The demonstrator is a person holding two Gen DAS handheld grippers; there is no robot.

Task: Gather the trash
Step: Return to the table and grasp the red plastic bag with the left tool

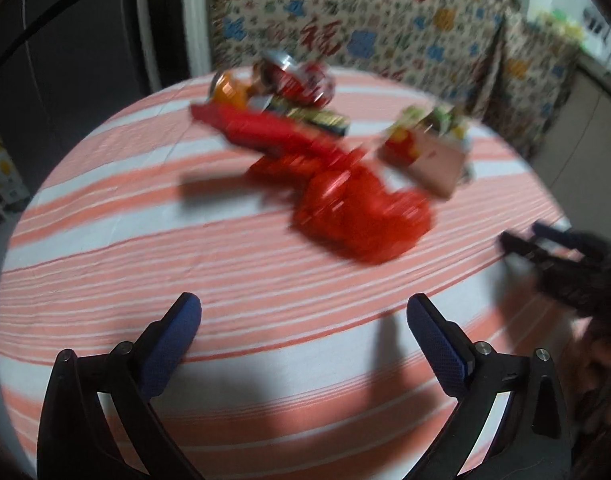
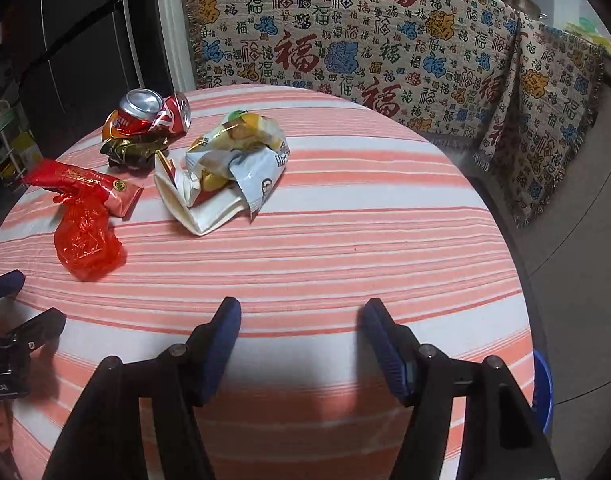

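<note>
Trash lies on a round table with a pink-striped cloth [image 2: 345, 240]. A crumpled red plastic bag [image 2: 87, 240] lies nearest, beside a red wrapper [image 2: 85, 186], a dark gold wrapper [image 2: 133, 150], a crushed red can [image 2: 153, 114] and a crumpled white snack bag with a paper carton [image 2: 229, 164]. In the blurred left wrist view the red bag [image 1: 365, 216], the can [image 1: 297, 76] and the carton [image 1: 425, 152] show too. My left gripper [image 1: 303, 316] is open and empty, short of the red bag. My right gripper [image 2: 301, 320] is open and empty above the cloth's near edge.
A patterned cloth [image 2: 365, 40] covers furniture behind the table. A dark fridge [image 2: 65, 32] stands at the far left. A blue bin rim [image 2: 543, 388] shows below the table's right edge. The left gripper also shows at the left edge of the right wrist view [image 2: 17, 320].
</note>
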